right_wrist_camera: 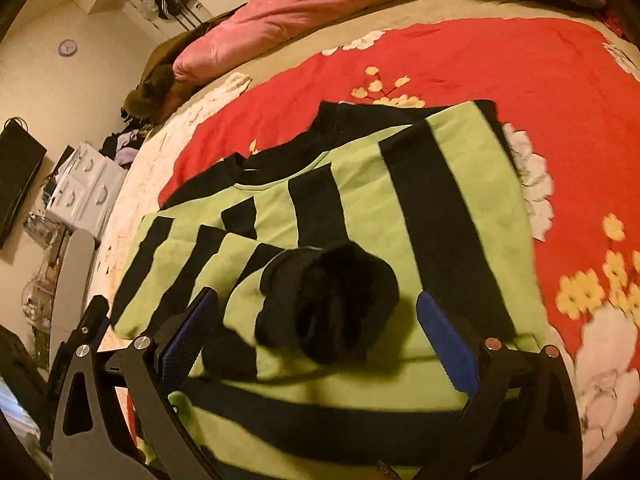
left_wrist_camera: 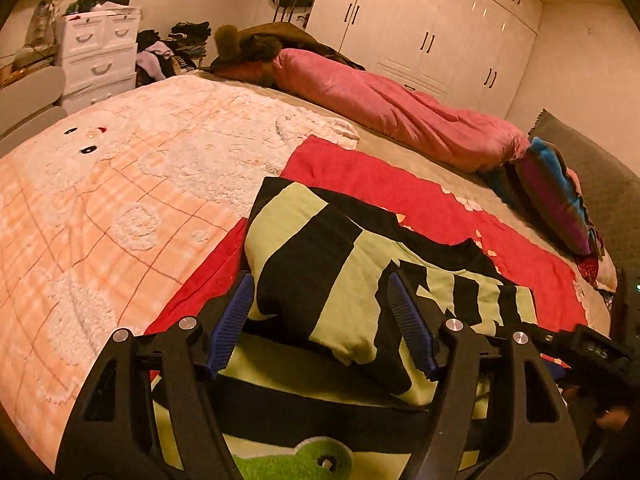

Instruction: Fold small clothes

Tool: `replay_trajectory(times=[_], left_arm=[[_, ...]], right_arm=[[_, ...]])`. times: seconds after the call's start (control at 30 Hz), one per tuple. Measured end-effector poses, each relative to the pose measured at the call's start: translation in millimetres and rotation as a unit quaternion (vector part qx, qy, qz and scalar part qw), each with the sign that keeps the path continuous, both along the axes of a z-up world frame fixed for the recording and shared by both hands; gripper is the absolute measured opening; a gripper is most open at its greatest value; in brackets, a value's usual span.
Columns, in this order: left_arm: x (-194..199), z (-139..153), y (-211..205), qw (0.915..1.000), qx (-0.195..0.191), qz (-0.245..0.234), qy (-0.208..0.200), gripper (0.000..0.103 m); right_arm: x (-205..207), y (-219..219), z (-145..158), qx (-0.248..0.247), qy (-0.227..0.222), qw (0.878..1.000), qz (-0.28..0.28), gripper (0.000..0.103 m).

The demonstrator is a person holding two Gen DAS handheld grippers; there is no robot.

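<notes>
A small lime-green and black striped sweater point(left_wrist_camera: 304, 216) lies on a red flowered blanket point(left_wrist_camera: 400, 188) on the bed. One sleeve is folded across its body, and a green frog patch point(left_wrist_camera: 296, 460) shows near its lower edge. My left gripper point(left_wrist_camera: 320, 280) is open above the folded sleeve, its blue pads point(left_wrist_camera: 232, 320) clear of the cloth. In the right wrist view the same sweater point(right_wrist_camera: 360, 184) fills the middle. My right gripper point(right_wrist_camera: 316, 297) stands open, with the sleeve's black cuff point(right_wrist_camera: 328, 304) lying loose between its fingers.
A peach plush blanket point(left_wrist_camera: 120, 180) covers the bed's left half. A rolled pink duvet point(left_wrist_camera: 380, 108) lies along the far side and pillows point(left_wrist_camera: 556, 192) at the right. White drawers point(left_wrist_camera: 100, 52) and wardrobe doors point(left_wrist_camera: 420, 28) line the walls. The right gripper's body point(left_wrist_camera: 592, 348) shows at the edge.
</notes>
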State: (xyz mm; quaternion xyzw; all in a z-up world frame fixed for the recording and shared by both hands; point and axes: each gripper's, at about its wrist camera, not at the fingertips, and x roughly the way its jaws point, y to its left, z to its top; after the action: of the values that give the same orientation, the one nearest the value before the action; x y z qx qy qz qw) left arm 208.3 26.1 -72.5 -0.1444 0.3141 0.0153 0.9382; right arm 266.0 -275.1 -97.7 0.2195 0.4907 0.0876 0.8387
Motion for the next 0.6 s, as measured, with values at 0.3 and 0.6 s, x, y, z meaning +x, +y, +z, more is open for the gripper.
replay_trajectory(times=[0.3, 0.6], left_arm=[[7.5, -13.8, 12.3, 0.9994, -0.023, 0.014, 0.020, 0.062], [8.1, -13.8, 12.0, 0.9994, -0.028, 0.010, 0.017, 0.063]], right_arm=[[3.2, 11.1, 8.1, 0.027, -0.027, 0.998, 0.056, 0.017], [13.5, -13.4, 84.2, 0.047, -0.104, 0.988, 0.105, 0.016]])
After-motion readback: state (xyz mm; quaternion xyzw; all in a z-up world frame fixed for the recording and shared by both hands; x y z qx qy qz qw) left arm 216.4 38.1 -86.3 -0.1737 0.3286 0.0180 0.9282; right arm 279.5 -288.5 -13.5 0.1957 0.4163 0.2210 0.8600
